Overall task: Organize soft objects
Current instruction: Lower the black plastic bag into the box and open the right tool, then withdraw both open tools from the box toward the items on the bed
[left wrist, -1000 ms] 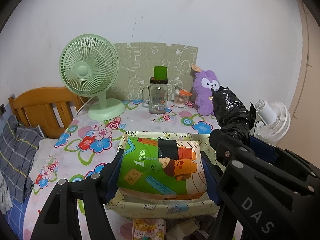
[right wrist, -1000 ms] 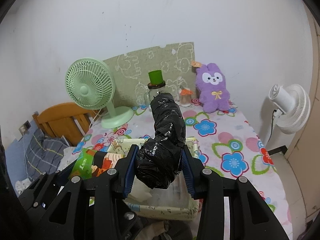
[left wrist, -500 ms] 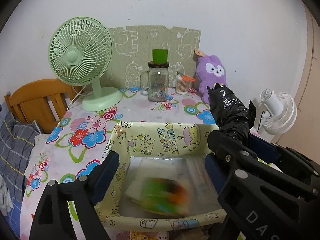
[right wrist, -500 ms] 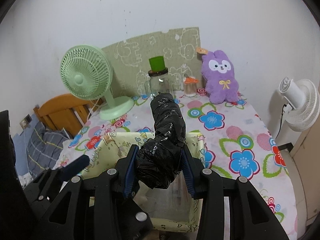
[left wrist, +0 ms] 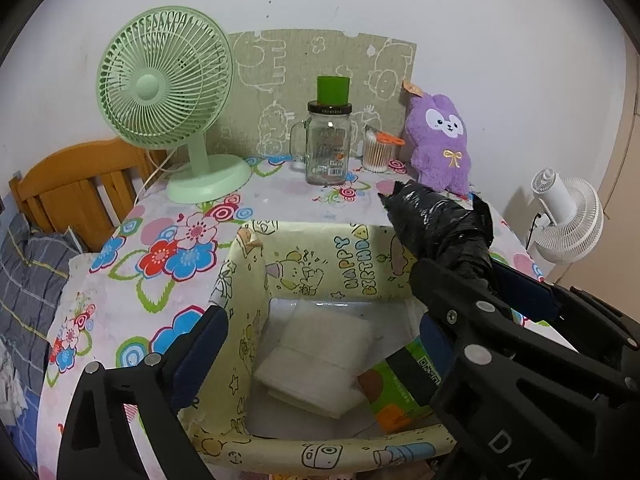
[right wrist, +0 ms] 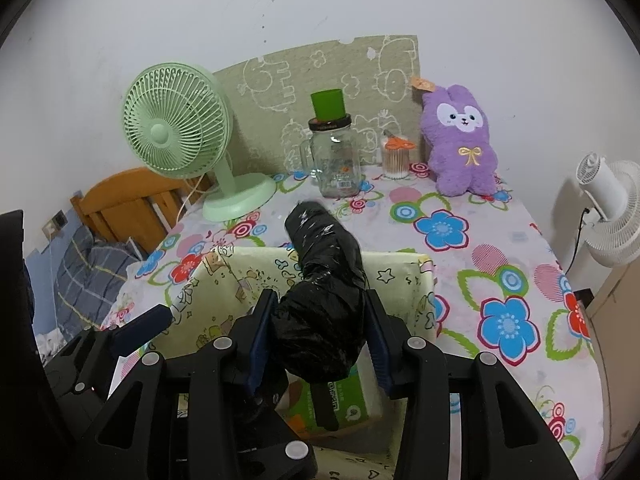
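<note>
The left gripper (left wrist: 320, 344) is opening, empty, above the yellow storage box (left wrist: 320, 446) where the green tissue pack (left wrist: 400, 396) lies at right, while the right gripper (right wrist: 318, 332) clamps a black plastic bundle (right wrist: 324, 280) over the box, probably to put it in next.

"HAPPY BIRTHDAY" on the box (left wrist: 360, 264)

Both wrist cameras are looking steeply down, close over the yellow box (left wrist: 352, 264), facing the wall; the right one is sitting further right. Both are sharing the green fan (right wrist: 176, 132) and purple plush (right wrist: 460, 140).
</note>
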{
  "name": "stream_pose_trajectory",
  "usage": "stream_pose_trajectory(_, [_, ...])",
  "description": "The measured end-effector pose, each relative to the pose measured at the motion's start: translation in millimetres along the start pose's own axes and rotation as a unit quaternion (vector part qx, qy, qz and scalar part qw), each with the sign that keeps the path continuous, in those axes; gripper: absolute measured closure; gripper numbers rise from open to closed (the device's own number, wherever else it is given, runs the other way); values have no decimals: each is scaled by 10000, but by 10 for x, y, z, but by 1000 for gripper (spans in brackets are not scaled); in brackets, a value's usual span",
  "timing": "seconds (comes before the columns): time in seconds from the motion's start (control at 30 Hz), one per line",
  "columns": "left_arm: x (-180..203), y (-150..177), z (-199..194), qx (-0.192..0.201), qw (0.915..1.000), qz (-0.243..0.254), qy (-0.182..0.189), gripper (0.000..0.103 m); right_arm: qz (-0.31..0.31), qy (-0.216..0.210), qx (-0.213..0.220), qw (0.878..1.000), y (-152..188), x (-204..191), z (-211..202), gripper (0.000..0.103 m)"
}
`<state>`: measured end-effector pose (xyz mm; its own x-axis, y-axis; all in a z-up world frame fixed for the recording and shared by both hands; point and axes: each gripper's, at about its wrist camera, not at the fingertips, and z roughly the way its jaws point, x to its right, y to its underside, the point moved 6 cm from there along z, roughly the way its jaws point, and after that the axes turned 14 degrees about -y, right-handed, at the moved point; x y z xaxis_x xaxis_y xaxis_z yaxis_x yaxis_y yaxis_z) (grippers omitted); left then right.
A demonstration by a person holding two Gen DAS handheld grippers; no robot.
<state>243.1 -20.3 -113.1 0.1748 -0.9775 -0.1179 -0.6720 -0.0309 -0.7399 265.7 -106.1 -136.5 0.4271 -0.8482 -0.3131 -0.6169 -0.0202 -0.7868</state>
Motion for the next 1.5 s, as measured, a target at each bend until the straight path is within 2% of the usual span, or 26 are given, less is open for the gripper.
stream_pose_trajectory(0.1, [-20,25,18,-33,10000,-17,13,5,-5,5,-58,10000,26,-4,38,52])
stream_pose_trajectory(0.17, [-36,39,17,-44,10000,-37,35,4,-13,14,-69,10000,37,-9,48,44])
stream_pose_trajectory(0.23, [-50,39,3,-25,10000,-51,40,3,-27,26,-40,10000,36,-17,45,31])
stream_pose_trajectory(0.33, [-69,39,-28,15,10000,-61,47,2,-61,62,8,10000,25,-39,24,25])
stream_pose_trajectory(0.83, [-99,32,-340,265,9996,-92,90,1,-148,241,231,9993,-8,-149,-274,11])
stream_pose_trajectory(1.5, [-113,137,-940,709,9973,-62,171,0,-259,374,670,9967,87,-373,-890,4])
